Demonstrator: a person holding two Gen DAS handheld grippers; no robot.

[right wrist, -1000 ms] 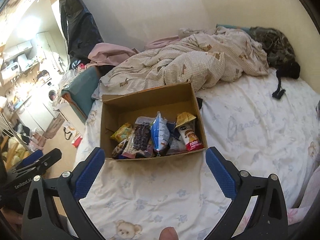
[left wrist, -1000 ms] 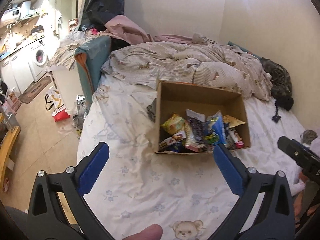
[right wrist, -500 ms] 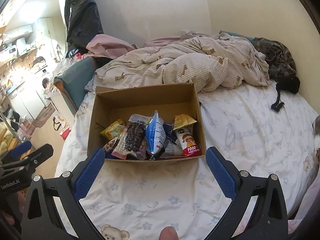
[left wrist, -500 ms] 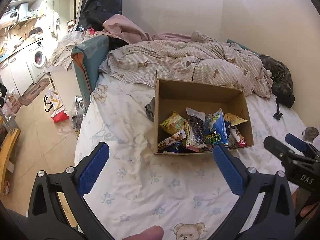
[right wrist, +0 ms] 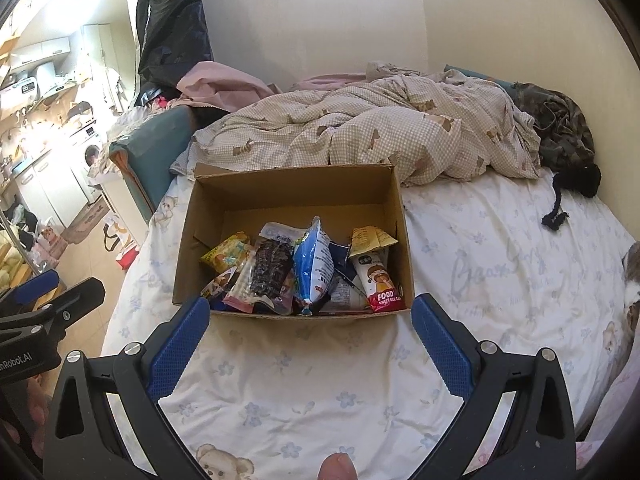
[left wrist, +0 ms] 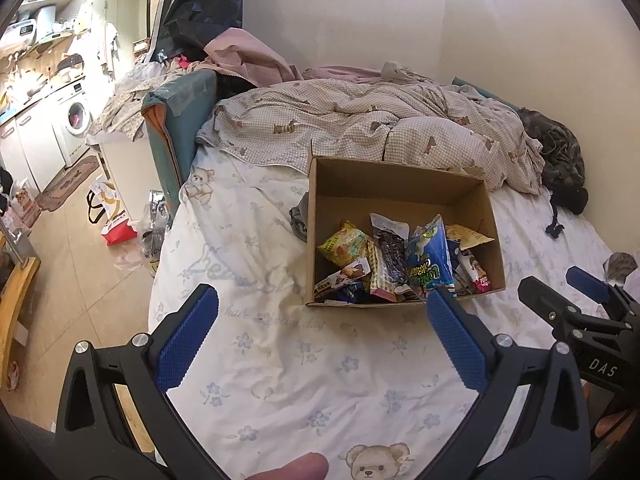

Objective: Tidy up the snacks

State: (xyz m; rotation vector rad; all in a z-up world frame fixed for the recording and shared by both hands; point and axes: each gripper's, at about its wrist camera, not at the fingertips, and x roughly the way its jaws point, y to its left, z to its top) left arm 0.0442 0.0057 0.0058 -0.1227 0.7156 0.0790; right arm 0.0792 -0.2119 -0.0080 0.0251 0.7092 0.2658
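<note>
An open cardboard box (left wrist: 400,184) stands on the bed; it also shows in the right wrist view (right wrist: 292,188). Several snack packets lie in its near half: a blue bag (right wrist: 314,268), a dark packet (right wrist: 270,268), a yellow bag (left wrist: 344,242) and a red-and-white rice cake stick (right wrist: 378,280). My left gripper (left wrist: 320,340) is open and empty, above the sheet just short of the box's near left corner. My right gripper (right wrist: 310,344) is open and empty, centred just before the box's near wall.
A crumpled checked duvet (left wrist: 380,124) lies behind the box. A dark garment (right wrist: 564,128) lies at the bed's far right. The bed's left edge drops to a floor with bags (left wrist: 116,224). A teal headboard (left wrist: 176,120) stands at the far left.
Both grippers have moved closer to the box and stay open. The right one has swung to face the box squarely. The snacks have not moved.
</note>
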